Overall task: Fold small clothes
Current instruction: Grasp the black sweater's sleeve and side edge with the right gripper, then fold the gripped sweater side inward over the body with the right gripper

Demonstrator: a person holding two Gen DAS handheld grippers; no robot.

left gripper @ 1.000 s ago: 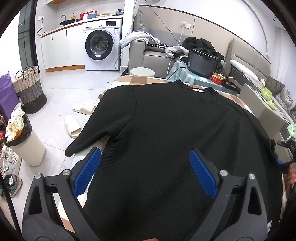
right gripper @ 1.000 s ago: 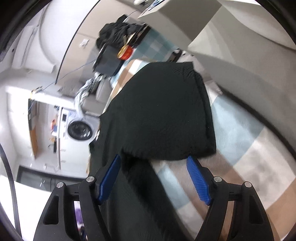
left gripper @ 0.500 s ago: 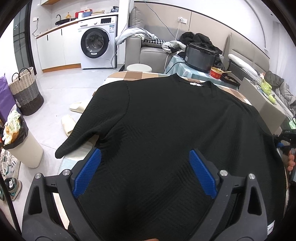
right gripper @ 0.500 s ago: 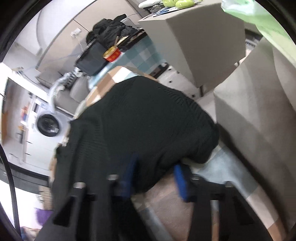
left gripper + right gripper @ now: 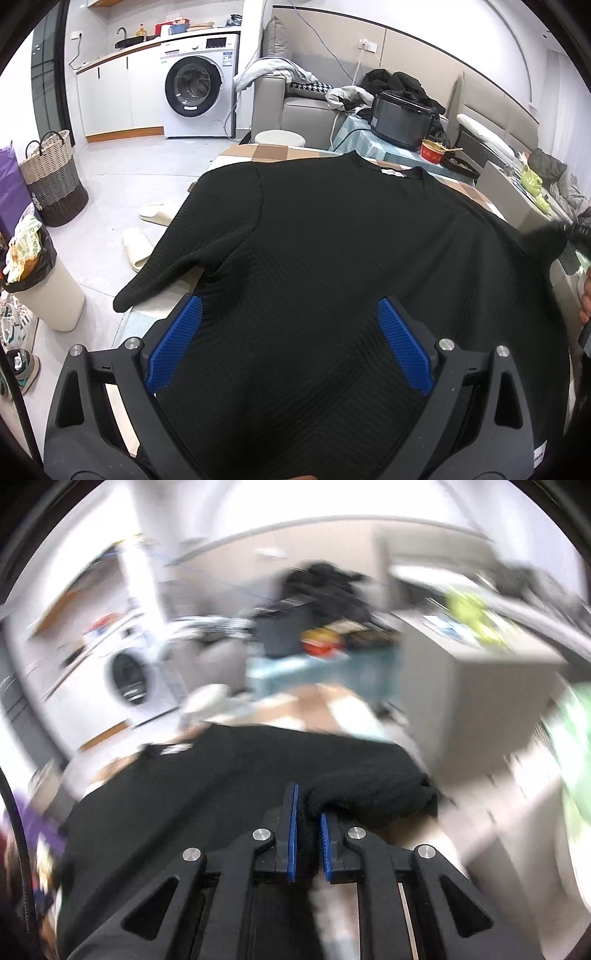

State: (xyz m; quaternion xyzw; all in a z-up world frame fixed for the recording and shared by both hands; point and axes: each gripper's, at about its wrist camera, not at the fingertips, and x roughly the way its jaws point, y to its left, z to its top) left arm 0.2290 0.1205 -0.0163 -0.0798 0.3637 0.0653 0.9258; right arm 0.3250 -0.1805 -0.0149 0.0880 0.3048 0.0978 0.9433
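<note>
Black knit sweater (image 5: 332,258) sleeve clamped in right gripper (image 5: 306,819), jaws just closed — lift inward smoothly; left gripper (image 5: 290,332) gapes above the hem.

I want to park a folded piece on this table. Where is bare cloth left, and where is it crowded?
Bare checked tablecloth shows in a strip beyond the collar of the black sweater, and a small patch under its left sleeve. The sweater covers the rest. The right gripper is shut on the right sleeve; the left gripper hangs open above the hem.
</note>
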